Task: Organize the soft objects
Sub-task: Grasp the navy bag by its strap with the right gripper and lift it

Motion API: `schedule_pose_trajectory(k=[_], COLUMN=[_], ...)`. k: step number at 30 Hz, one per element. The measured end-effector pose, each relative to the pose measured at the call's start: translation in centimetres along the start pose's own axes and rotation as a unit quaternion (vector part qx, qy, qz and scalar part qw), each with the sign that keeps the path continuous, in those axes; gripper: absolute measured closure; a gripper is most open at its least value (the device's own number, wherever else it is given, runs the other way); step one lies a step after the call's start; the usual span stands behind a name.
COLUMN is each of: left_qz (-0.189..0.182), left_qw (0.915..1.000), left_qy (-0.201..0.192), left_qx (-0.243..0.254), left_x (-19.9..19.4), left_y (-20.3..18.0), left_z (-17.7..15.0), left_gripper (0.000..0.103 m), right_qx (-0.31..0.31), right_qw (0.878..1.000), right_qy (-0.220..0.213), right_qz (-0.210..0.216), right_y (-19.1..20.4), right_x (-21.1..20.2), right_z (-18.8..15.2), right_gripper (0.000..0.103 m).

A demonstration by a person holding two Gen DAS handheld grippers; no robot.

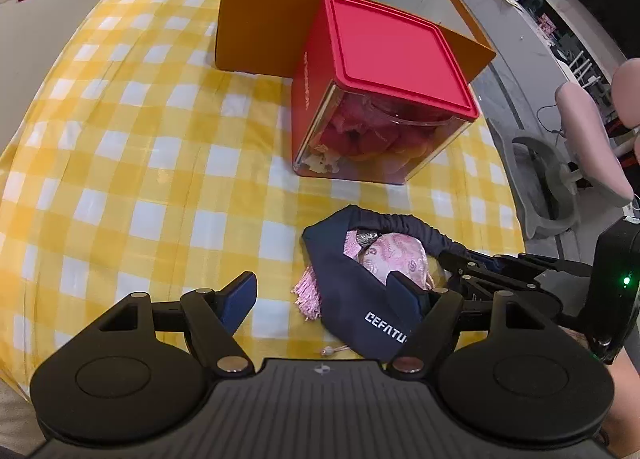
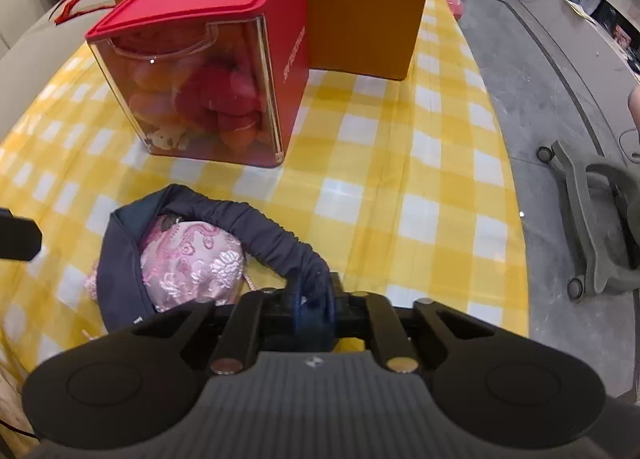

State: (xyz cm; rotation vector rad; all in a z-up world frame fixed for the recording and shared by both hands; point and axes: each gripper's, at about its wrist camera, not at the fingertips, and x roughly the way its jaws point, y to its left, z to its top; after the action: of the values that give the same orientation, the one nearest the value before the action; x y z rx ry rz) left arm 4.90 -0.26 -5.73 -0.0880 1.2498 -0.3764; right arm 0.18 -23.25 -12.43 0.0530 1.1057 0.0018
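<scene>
pouch: dark navy drawstring pouch [image 1: 352, 299] lies on the table near the front edge, mouth open and facing up and away toward the red box; white lettering on its near side
long axis: runs roughly left-right across the left wrist view, gathered rim [image 2: 256, 231] arching from the pouch's far left corner to the right gripper
contents: pink brocade sachet [image 2: 192, 263] sits inside the mouth, partly covered by navy cloth; pink tassel [image 1: 308, 295] sticks out at the pouch's left side onto the cloth
right gripper [image 2: 312, 311]: jaws together, clamped on the right end of the gathered rim; cloth bunched between them
left gripper [image 1: 324, 295]: jaws apart; right finger [image 1: 408, 291] at the pouch's near side, can't tell if touching; left finger [image 1: 240, 299] over bare tablecloth, clear of the pouch
red box [image 1: 384, 87]: red lid, clear front, red and orange soft items inside; stands behind the pouch, apart from it
orange box [image 1: 256, 27]: open top, just behind the red box, touching or nearly
table [image 1: 132, 163]: covered with yellow-white checked cloth
office chair [image 2: 600, 219]: grey base on floor, right of table
</scene>
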Motion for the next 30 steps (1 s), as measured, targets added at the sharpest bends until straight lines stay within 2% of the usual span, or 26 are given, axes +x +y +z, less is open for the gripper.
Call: schedule_pose_trajectory(k=[3,6,8,10,12,13,16,18,20,21,22,23,24,27,30], left_qz=[-0.001,0.003,-0.013,-0.029,-0.032,-0.03,-0.017,-0.019,-0.03,-0.033,-0.03,-0.02,-0.007,0.027,0.018], left_qw=[0.9999,0.9997,0.9989,0.9968,0.9955,0.9957,0.9977,0.9978,0.9958,0.9944,0.9933,0.9933,0.9937,0.9954,0.9973], left_qy=[0.001,0.0,-0.008,-0.028,-0.045,-0.054,-0.06,-0.062,-0.067,-0.073,-0.082,-0.092,-0.098,-0.09,-0.058], left_qx=[0.01,0.026,0.045,0.069,0.077,0.069,0.025,-0.014,-0.055,-0.069,-0.075,-0.068,-0.053,0.016,0.042], left_x=[-0.1,0.0,-0.5,-1.4,-2.0,-2.2,-2.3,-2.4,-2.9,-3.3,-3.8,-4.2,-4.4,-3.6,-2.1], left_y=[-0.2,-0.6,-1.0,-1.4,-1.6,-1.4,-0.3,0.9,2.3,2.9,3.3,3.4,3.2,1.5,0.2], left_z=[-0.1,-0.4,-0.4,-0.4,-0.3,-0.2,0.3,0.6,0.8,0.9,1.0,1.0,1.1,0.8,0.6], left_gripper=[0.016,0.016,0.016,0.016,0.016,0.016,0.016,0.017,0.017,0.016,0.016,0.016,0.016,0.016,0.016], right_qx=[0.042,0.1,0.156,0.168,0.161,0.162,0.195,0.198,0.203,0.216,0.229,0.238,0.235,0.153,0.12], right_qw=[0.999,0.992,0.975,0.953,0.948,0.943,0.915,0.906,0.894,0.882,0.87,0.866,0.874,0.925,0.95], right_qy=[-0.011,-0.054,-0.082,-0.099,-0.116,-0.117,-0.111,-0.109,-0.123,-0.135,-0.148,-0.164,-0.179,-0.217,-0.187], right_qz=[0.02,0.054,0.131,0.233,0.25,0.266,0.335,0.358,0.381,0.396,0.41,0.408,0.386,0.273,0.219], right_y=[-0.9,-2.1,-3.4,-3.9,-3.6,-3.4,-3.5,-3.2,-3.5,-4.2,-4.9,-5.5,-5.9,-4.8,-4.0], right_x=[-0.8,-3.4,-5.5,-6.9,-7.9,-8.1,-8.3,-9.0,-10.3,-11.3,-12.4,-13.9,-15.7,-20.1,-18.1], right_z=[-0.1,0.0,0.1,0.3,0.5,0.5,0.7,1.0,1.3,1.2,1.4,1.7,2.1,3.6,4.2], right_gripper=[0.1,0.1,0.1,0.1,0.1,0.1,0.1,0.1,0.1,0.1,0.1,0.1,0.1,0.1,0.1])
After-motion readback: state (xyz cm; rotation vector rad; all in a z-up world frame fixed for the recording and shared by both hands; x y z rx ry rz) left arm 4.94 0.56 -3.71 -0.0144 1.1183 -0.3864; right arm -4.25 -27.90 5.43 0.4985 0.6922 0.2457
